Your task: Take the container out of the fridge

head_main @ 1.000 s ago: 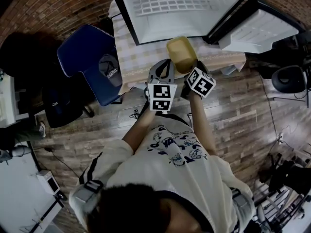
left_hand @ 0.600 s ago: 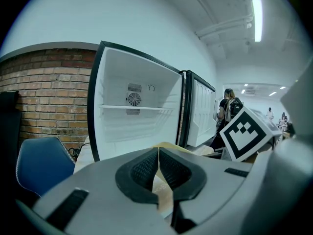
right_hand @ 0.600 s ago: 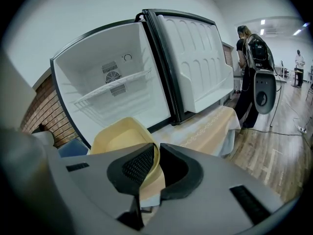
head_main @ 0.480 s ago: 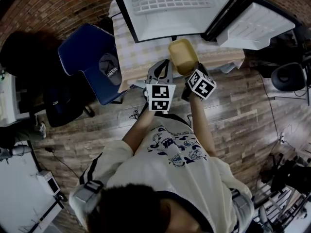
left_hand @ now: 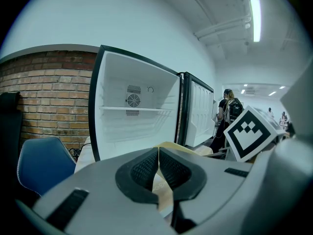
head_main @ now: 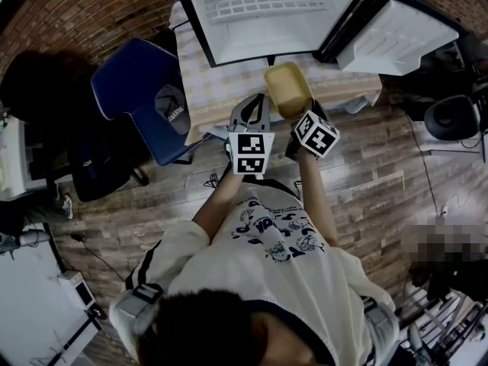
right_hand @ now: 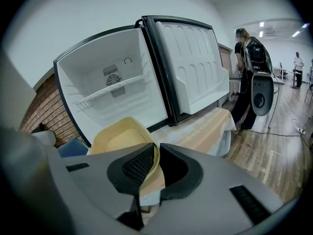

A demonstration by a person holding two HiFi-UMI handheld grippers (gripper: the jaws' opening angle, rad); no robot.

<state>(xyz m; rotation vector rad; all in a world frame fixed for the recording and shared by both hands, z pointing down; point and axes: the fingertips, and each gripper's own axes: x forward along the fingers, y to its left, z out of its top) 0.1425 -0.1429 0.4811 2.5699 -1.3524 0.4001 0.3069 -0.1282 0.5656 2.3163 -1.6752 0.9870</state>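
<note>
The yellow container (head_main: 287, 88) is out of the fridge (head_main: 267, 14), held over the front of the cloth-covered table (head_main: 217, 90). My right gripper (head_main: 303, 119) is shut on its near rim; in the right gripper view the thin rim runs between the pads (right_hand: 139, 165) and the empty tub (right_hand: 120, 140) rises beyond them. My left gripper (head_main: 252, 113) hangs just left of the container, shut with nothing between its jaws. In the left gripper view its pads (left_hand: 146, 168) meet, and the container's edge (left_hand: 178, 147) shows behind. The fridge interior (right_hand: 110, 94) is bare, its door (right_hand: 190, 65) swung wide to the right.
A blue chair (head_main: 133, 82) with a cap (head_main: 174, 111) on it stands left of the table. The open fridge door (head_main: 396, 40) juts out at the right. A person (right_hand: 242, 72) with a backpack stands further right. The floor is wood planks (head_main: 381, 197).
The container and right gripper have drifted slightly right and nearer to me over the last second. The left gripper has barely moved.
</note>
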